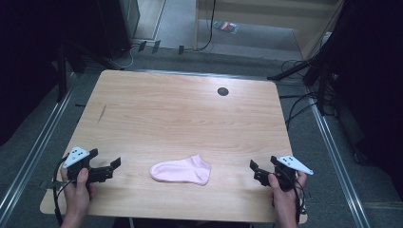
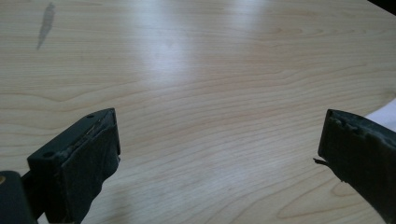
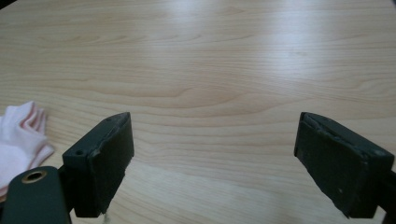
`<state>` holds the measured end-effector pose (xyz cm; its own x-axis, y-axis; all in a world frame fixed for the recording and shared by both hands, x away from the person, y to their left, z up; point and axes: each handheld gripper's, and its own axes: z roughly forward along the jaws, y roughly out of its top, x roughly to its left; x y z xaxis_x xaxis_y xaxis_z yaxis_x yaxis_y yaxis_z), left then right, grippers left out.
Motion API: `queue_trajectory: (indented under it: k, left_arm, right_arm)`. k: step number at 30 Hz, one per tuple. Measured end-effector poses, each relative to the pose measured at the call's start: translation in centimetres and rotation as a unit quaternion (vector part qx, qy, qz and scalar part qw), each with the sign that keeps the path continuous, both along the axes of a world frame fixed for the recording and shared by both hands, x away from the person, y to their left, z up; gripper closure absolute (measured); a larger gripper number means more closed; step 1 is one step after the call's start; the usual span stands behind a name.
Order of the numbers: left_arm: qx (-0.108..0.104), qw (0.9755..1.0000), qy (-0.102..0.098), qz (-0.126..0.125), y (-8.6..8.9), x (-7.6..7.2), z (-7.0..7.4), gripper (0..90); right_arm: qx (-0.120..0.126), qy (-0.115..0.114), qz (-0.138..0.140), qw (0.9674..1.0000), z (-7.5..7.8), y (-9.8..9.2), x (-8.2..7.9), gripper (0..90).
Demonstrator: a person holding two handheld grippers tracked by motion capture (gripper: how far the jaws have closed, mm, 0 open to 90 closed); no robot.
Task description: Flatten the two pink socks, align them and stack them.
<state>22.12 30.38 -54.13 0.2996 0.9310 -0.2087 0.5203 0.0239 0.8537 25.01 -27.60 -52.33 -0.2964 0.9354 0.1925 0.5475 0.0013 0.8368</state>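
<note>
A pale pink ankle sock (image 1: 181, 171) lies flat on the wooden table (image 1: 180, 114) near its front edge, toe to the left and cuff to the right. My left gripper (image 1: 107, 158), held in a hand at the front left, stands open a short way left of the sock. Its view has wide-apart jaws (image 2: 219, 126) over bare wood and a sliver of the sock (image 2: 385, 109) at the right edge. My right gripper (image 1: 262, 162) is open to the right of the sock, with nothing between its jaws (image 3: 215, 123). The sock's cuff (image 3: 18, 135) lies at the left of that view.
A dark round hole (image 1: 223, 91) sits near the table's far edge, and a dark streak (image 1: 101, 113) marks the wood at the left. Cables and stand legs (image 1: 304, 71) lie on the floor beyond and to the right of the table.
</note>
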Motion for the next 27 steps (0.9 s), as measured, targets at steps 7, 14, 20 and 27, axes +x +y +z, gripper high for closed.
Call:
queue_trajectory:
  k: [7, 14, 20, 27]
  left_arm:
    - [0.000, 0.9995, 0.001, 0.031, 2.3, -0.4, -0.1, 0.0]
    - [-0.004, 0.9983, 0.001, 0.058, 4.5, -0.9, -0.3, 0.0]
    - [0.007, 0.9972, -0.001, 0.074, 5.7, -1.4, -0.3, 0.0]
    - [0.014, 0.9955, -0.002, 0.093, 7.2, -2.1, -0.3, 0.0]
  right_arm:
    - [0.005, 0.002, -0.025, 0.9997, -0.5, -2.7, -0.1, 12.3]
    - [0.005, 0.014, -0.041, 0.9990, -1.2, -4.7, -0.6, 12.3]
    - [0.002, 0.018, -0.045, 0.9988, -1.5, -5.9, -1.2, 12.3]
    - [-0.002, 0.021, -0.054, 0.9983, -1.8, -7.1, -1.9, 12.3]
